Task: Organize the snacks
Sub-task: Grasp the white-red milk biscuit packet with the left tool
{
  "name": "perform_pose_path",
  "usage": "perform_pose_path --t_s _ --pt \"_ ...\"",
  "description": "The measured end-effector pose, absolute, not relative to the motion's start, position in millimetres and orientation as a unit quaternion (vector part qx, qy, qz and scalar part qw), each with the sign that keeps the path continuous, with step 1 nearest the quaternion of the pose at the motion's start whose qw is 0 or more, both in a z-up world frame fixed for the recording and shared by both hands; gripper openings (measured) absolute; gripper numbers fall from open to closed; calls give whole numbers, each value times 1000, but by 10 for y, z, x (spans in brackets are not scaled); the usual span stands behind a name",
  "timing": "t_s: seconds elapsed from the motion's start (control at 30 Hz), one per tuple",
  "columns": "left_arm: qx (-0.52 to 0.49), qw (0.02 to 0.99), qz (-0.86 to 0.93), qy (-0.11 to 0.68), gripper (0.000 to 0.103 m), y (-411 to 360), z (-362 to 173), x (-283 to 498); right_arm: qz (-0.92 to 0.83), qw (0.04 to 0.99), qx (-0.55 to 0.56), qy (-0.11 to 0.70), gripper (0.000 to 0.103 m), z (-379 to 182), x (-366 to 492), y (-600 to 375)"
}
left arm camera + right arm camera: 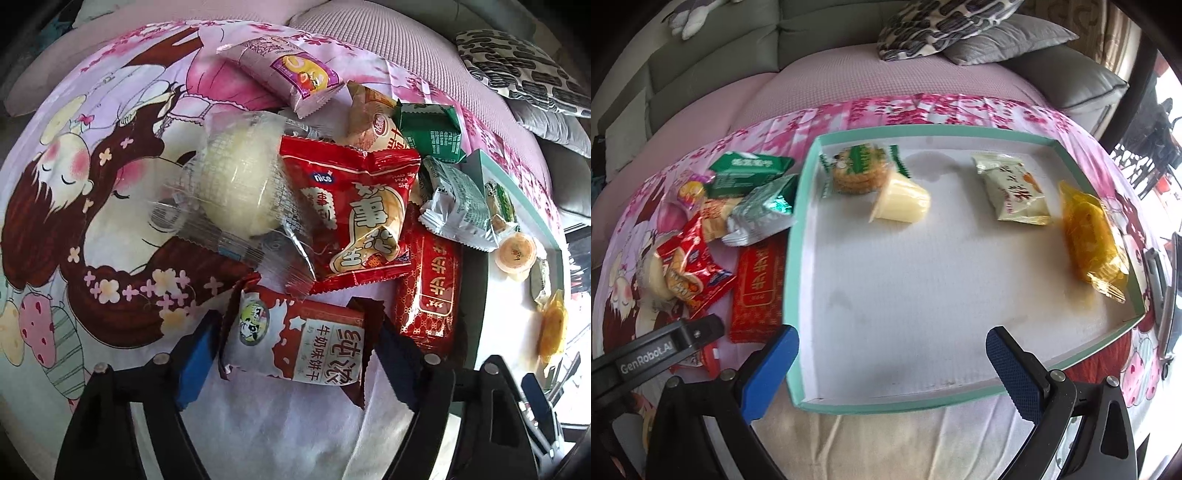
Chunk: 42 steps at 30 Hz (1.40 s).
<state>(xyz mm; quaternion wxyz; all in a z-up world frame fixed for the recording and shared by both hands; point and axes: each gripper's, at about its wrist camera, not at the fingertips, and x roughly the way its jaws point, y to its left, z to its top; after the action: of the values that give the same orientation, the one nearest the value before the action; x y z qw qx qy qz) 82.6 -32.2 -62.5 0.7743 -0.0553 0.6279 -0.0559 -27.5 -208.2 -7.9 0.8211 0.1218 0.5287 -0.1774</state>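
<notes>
Lying between left tongs (295, 354), milk biscuit packet (295, 343), pads just beside

Four snacks lie in the tray (798, 206), and roughly eight packets (354, 214) are heaped beside it.

A brown and white biscuit pack (295, 343) is seen lying flat, nearest in the left wrist view. Behind it a pile is heaped: a red snack bag (354, 218), a clear pack with a pale round cake (236, 192) and a long red pack (428, 288). To the right, four snacks are laid apart in a shallow green-edged box (798, 236): a cookie pack (858, 170), a jelly cup (901, 201), a pale pack (1014, 192) and a yellow pack (1089, 243).
</notes>
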Motion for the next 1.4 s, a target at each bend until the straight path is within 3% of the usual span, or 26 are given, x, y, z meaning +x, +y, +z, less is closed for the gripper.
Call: perform_pose_path --t_s 0.27,1.4 --pt "-46 782 -50 619 67 -369 -551 792 -189 818 134 527 103 -71 -311 -2186" --pt "-63 819 -110 560 66 -309 172 459 -206 815 147 521 103 -61 -335 -2263"
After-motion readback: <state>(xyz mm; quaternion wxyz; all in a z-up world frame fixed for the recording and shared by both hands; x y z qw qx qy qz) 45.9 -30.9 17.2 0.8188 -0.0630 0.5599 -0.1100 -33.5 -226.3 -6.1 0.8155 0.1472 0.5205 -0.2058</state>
